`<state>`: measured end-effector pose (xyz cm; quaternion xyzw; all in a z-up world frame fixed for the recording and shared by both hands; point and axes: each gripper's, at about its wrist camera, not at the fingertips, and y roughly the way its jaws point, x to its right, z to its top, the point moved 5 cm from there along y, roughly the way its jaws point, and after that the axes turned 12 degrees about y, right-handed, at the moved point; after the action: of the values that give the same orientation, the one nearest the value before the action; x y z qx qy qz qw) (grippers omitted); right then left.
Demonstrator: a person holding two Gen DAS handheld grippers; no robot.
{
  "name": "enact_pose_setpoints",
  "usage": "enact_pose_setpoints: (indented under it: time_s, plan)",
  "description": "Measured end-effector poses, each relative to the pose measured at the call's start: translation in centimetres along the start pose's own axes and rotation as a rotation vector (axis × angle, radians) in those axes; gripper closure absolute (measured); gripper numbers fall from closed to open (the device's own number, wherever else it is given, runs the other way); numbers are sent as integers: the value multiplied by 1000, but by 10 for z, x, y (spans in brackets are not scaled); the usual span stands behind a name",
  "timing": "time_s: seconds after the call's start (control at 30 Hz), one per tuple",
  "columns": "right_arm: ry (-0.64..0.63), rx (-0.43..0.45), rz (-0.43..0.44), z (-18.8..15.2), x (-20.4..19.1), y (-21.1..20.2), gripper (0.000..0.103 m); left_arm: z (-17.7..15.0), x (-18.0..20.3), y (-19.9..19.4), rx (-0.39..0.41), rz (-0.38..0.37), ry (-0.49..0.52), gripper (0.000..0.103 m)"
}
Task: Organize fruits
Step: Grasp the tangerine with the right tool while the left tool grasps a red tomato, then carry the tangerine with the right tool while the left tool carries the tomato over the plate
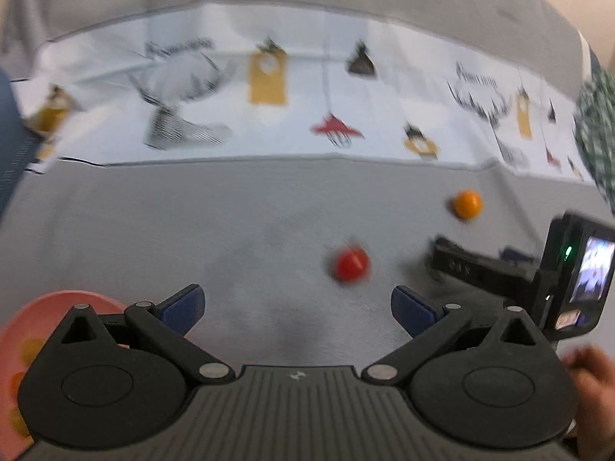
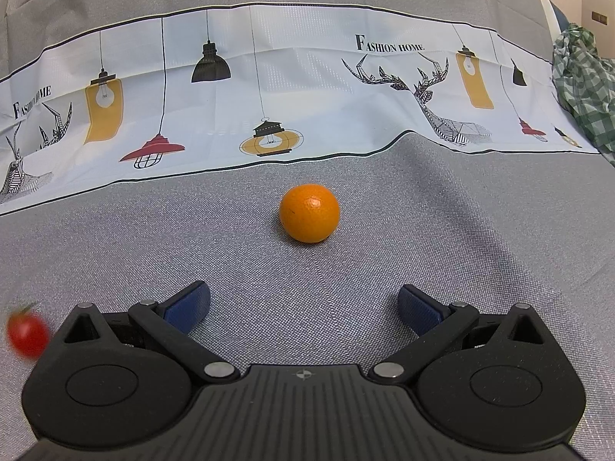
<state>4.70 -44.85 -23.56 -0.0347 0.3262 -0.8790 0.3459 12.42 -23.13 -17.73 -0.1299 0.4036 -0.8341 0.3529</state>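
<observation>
**Two fruits left loose on the cloth, both grippers spread and empty**

At the far left of the left wrist view, a pink plate [image 1: 46, 307] sat at the near edge of the grey cloth [image 1: 153, 230], partly hidden behind the gripper body. Yellow and orange shapes lay on it, too blurred to name; they looked like fruit already gathered, which would make the plate the collecting place.

The left gripper [image 1: 298, 305] hung above the cloth with its jaws released wide and nothing between the blue pads [image 1: 184, 303]. The whole view was smeared, so the gripper was probably in motion. Just beyond its right finger lay a small red tomato [image 1: 349, 265], apart from the pads. Judging by that line-up, the tomato was its likely target.

Farther right and farther away sat the orange [image 1: 466, 203]. The right gripper [image 1: 446, 257] reached in from the right edge, with the person's hand [image 1: 592, 380] near the corner.

In the right wrist view, the right gripper [image 2: 303, 307] also stood released and empty. The orange [image 2: 309, 213] rested on the cloth straight ahead, centred between the fingers but well short of them, a placing that suited a direct forward approach. The tomato [image 2: 27, 332] lay off to its left. A green checked cloth [image 2: 584, 80] was bunched at the far right.
</observation>
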Motion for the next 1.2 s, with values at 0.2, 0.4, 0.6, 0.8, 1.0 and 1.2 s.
enact_pose_setpoints:
  time_s: [0.2,0.4,0.6,0.8,1.0,1.2]
  plan:
    - [-1,-3,-2,1,0,0,1,23,12,49,-7,-63,63,0]
    - [-48,-33,48,11,6,8,1,46,9,91,-31,-106,66,0]
    - [-112,-52,130,36,3,38,1,34,10,100,-42,-112,81,17]
    - [-119,-8,137,41,1,34,63,33,14,91,-15,-137,100,70]
    - [-50,-26,124,37,4,-4,63,34,14,51,-18,-133,68,69]
    - [16,-98,186,2,-11,-103,63,-12,4,-44,-57,-125,13,69]
